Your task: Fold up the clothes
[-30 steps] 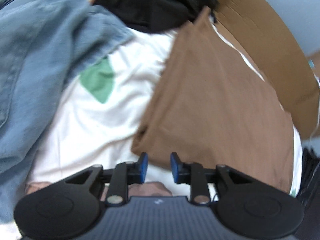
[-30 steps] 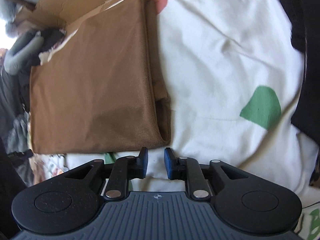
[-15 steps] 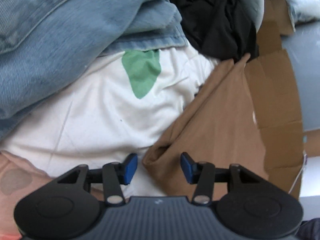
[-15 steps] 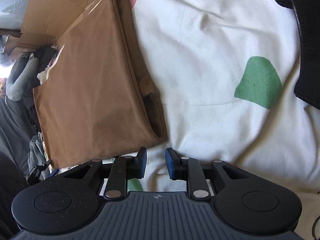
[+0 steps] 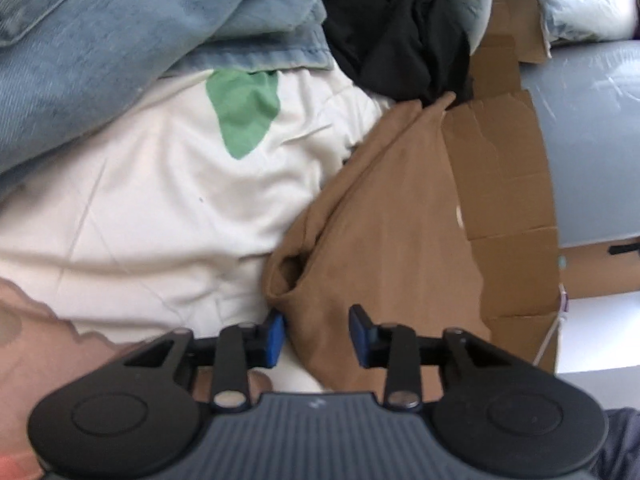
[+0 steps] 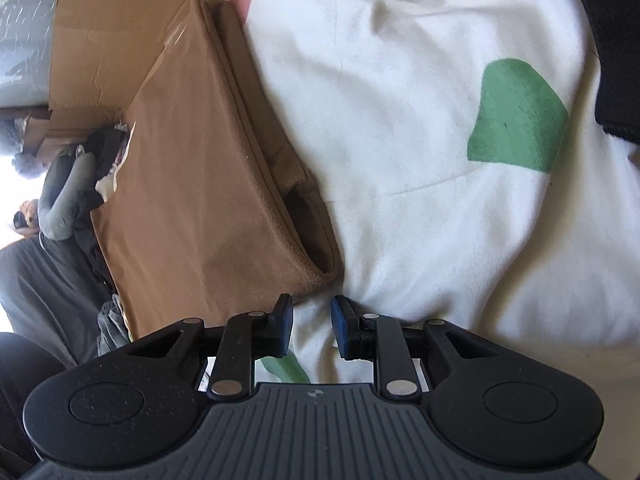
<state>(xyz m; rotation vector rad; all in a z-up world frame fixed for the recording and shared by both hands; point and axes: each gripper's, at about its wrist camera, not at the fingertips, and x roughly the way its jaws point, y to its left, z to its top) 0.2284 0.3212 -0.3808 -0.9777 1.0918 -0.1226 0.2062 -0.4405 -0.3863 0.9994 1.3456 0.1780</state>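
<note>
We are working over a white sheet (image 5: 152, 208) with green patches, and the folded brown garment (image 5: 384, 240) is lying on it beside flattened cardboard (image 5: 504, 184). Blue denim (image 5: 100, 40) and a black garment (image 5: 384, 28) are piling up at the far edge in the left wrist view, crowding the sheet there. In the right wrist view the brown garment (image 6: 200, 184) is lying left of centre, its folded corner gaping open, with grey clothing (image 6: 60, 192) heaped beyond its left edge.

Our left gripper (image 5: 316, 336) is standing with its jaws wide apart, straddling the near edge of the brown garment without clamping it. Our right gripper (image 6: 312, 328) is sitting with a moderate gap between its jaws, holding nothing, just short of the garment's corner above the sheet.
</note>
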